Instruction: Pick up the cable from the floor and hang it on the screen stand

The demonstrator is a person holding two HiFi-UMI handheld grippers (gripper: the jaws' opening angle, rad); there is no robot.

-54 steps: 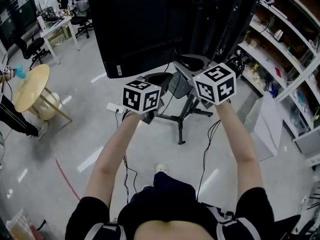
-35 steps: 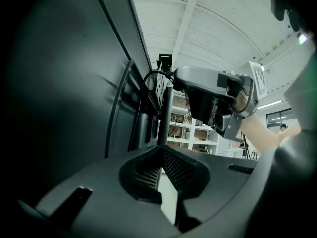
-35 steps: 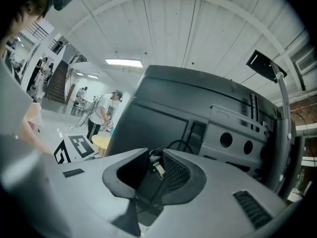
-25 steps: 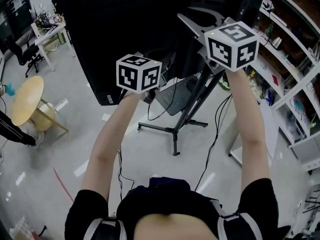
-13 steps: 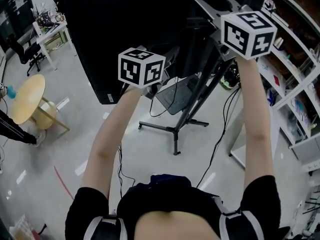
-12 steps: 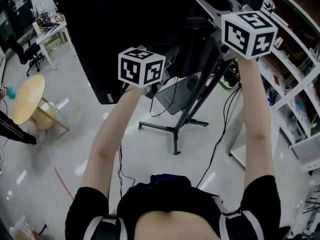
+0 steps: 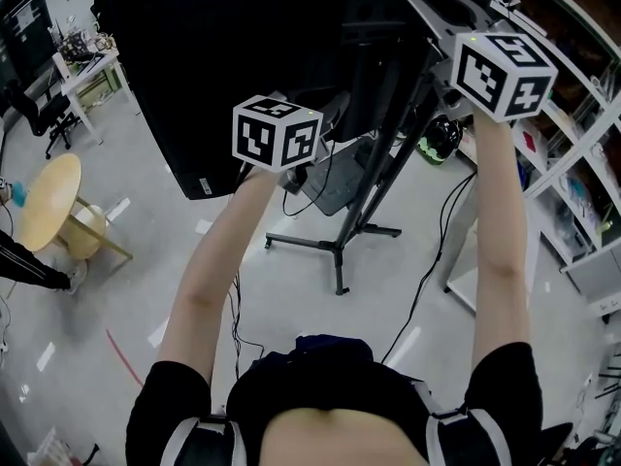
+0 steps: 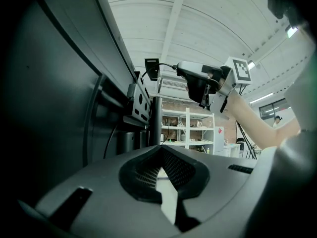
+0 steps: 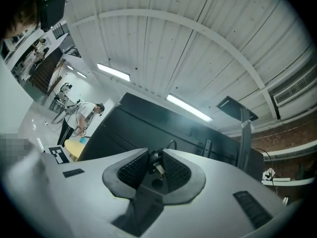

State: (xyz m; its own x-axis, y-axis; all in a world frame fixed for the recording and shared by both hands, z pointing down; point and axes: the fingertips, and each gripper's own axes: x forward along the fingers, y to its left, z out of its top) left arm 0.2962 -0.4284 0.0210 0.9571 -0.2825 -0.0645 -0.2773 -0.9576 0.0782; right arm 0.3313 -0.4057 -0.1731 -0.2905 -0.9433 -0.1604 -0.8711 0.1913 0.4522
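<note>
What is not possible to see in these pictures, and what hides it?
- Right gripper view: only the plug end of the cable shows between the right gripper's pads; the rest is hidden by its body.
- Head view: the cable's lower end, hidden behind the person's body.
- Head view: the top of the screen stand, cut off by the upper edge.
- Left gripper view: the screen, too dark for detail.

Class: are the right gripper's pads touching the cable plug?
Touching. The right gripper view shows the right gripper with both pads pressed against the cable plug between them.
</note>
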